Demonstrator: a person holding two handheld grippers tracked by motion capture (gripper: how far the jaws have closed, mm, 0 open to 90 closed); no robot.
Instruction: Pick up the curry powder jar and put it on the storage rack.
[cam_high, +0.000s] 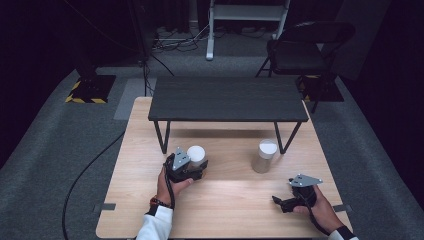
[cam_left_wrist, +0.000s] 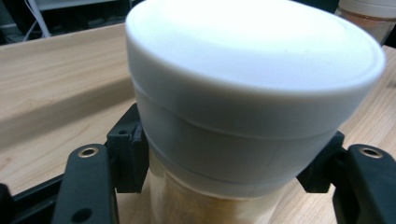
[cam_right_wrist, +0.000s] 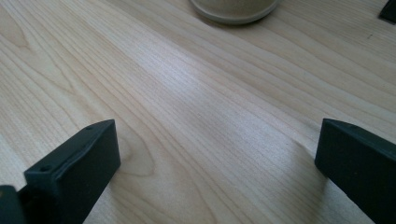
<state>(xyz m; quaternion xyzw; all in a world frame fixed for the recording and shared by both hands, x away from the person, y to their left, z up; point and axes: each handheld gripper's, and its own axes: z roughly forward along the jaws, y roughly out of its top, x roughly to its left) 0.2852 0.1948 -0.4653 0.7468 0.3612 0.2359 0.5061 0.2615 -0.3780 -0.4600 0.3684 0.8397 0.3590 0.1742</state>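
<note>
A jar with a white lid (cam_high: 196, 153) and pale brown contents sits left of the table's centre, and my left gripper (cam_high: 196, 166) is shut on it. In the left gripper view the black jaws press both sides of the jar (cam_left_wrist: 252, 93) just under the lid, around my left gripper's midpoint (cam_left_wrist: 224, 161). Its base is hidden. A second white-lidded jar (cam_high: 264, 156) stands free to the right, also seen as the far jar (cam_left_wrist: 369, 14). My right gripper (cam_high: 280, 204) rests near the front right, open, with bare wood between its jaws (cam_right_wrist: 217, 154). The free jar's base (cam_right_wrist: 233, 9) lies ahead of it.
A low black shelf on metal legs (cam_high: 227, 99) stands across the back of the wooden table (cam_high: 225, 210). Behind the table are a folding chair (cam_high: 300, 50) and a white stand (cam_high: 247, 12). A cable (cam_high: 85, 175) trails over the grey floor at the left.
</note>
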